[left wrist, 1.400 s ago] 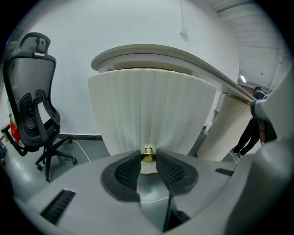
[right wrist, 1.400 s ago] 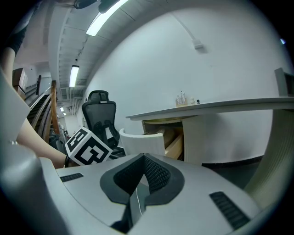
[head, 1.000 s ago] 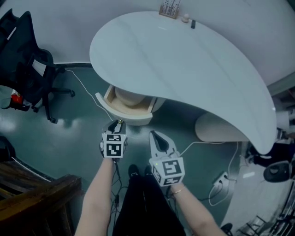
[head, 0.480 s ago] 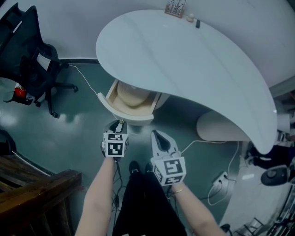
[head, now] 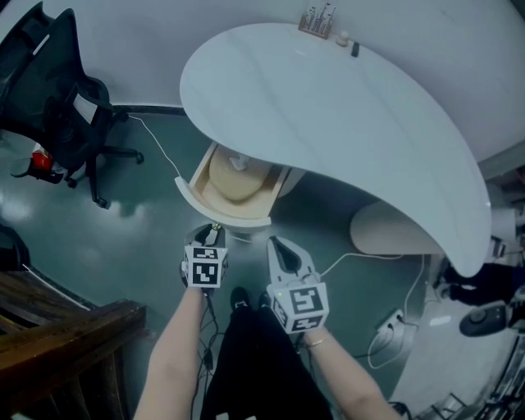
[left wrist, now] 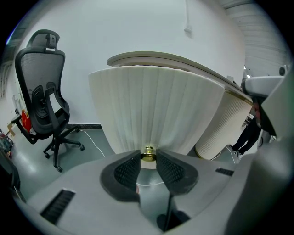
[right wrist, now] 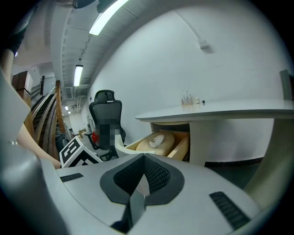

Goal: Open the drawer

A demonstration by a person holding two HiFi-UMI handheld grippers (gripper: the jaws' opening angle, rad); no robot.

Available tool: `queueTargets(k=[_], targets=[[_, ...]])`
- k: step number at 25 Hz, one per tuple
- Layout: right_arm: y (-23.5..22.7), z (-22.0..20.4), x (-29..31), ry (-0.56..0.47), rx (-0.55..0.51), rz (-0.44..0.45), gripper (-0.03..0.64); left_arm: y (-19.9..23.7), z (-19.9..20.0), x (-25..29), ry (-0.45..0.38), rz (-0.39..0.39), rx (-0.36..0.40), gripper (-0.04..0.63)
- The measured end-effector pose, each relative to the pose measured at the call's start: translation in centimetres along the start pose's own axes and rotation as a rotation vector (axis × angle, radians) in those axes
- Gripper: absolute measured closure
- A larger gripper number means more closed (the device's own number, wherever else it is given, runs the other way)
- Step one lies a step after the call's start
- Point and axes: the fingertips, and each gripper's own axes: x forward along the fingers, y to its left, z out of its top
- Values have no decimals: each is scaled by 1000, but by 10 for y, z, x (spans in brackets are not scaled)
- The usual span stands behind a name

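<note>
One white desk (head: 328, 123). One drawer (head: 217, 212), one brass knob (left wrist: 148, 154). One round tan disc (head: 234, 182) inside (one small white lump on it, can't tell what). Three small items (head: 318, 18) at desk's far edge. One office chair (head: 57, 115). One fluted pedestal (head: 385, 228). Two grippers: left gripper (head: 213, 230), right gripper (head: 276, 244).

The drawer (head: 220, 213) stands out from under the desk's (head: 344, 123) left end, and a round thing (head: 234, 179) lies in it. At the drawer's front is the left gripper (head: 213, 229), its jaws on the knob (left wrist: 148, 154), with the right gripper (head: 276, 241) just beside it. An office chair (head: 61, 107) stands left of the desk.
</note>
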Motion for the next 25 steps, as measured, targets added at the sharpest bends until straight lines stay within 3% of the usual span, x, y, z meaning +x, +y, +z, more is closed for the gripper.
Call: queueTargets(k=[8, 12, 17, 25], targets=[[11, 10, -9, 3, -3, 8, 614, 0, -17, -24, 61, 43, -92, 491], [17, 17, -12, -6, -6, 22, 614, -4, -8, -50, -3, 38, -117, 496], [23, 27, -16, -1, 5, 24, 614, -10, 8, -85, -72, 51, -101, 569], [35, 49, -22, -18, 8, 33, 614, -10, 37, -134, -159, 32, -88, 589]])
